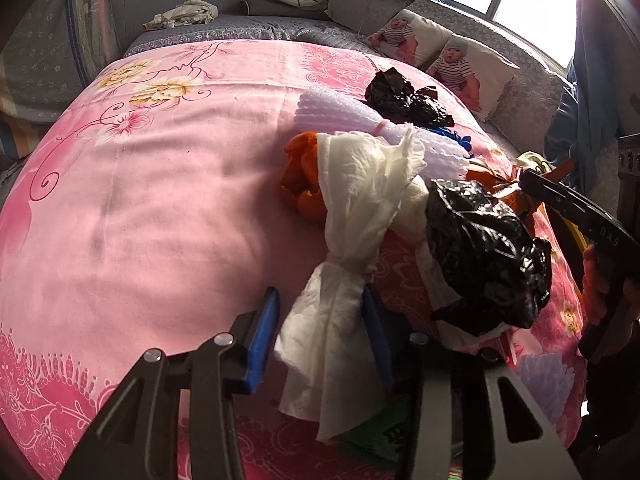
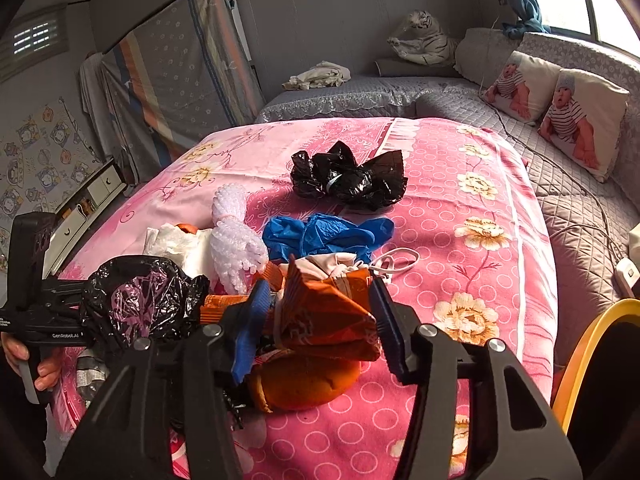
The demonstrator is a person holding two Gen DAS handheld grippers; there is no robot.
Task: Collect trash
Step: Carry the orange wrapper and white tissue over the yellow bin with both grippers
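Note:
A pile of trash lies on the pink flowered bedspread (image 1: pixel 140 220). In the left wrist view a crumpled white tissue (image 1: pixel 360 208) fills the gap of my left gripper (image 1: pixel 320 300), and both blue pads press on its lower part. In the right wrist view my right gripper (image 2: pixel 320 292) is shut on an orange snack wrapper (image 2: pixel 324 320), over a round orange peel (image 2: pixel 308 380). A crumpled black bag (image 1: pixel 488 256) sits between the two grippers. Further off lie white foam netting (image 2: pixel 236 236), a blue glove (image 2: pixel 324 234) and a second black bag (image 2: pixel 348 180).
A yellow-rimmed bin (image 2: pixel 580 356) stands at the bed's right edge. A grey quilted sofa with baby-print pillows (image 2: pixel 576 120) and a toy tiger (image 2: pixel 424 36) runs behind and to the right. A cable (image 2: pixel 580 188) crosses the sofa. A person's hand (image 2: pixel 44 372) holds the left tool.

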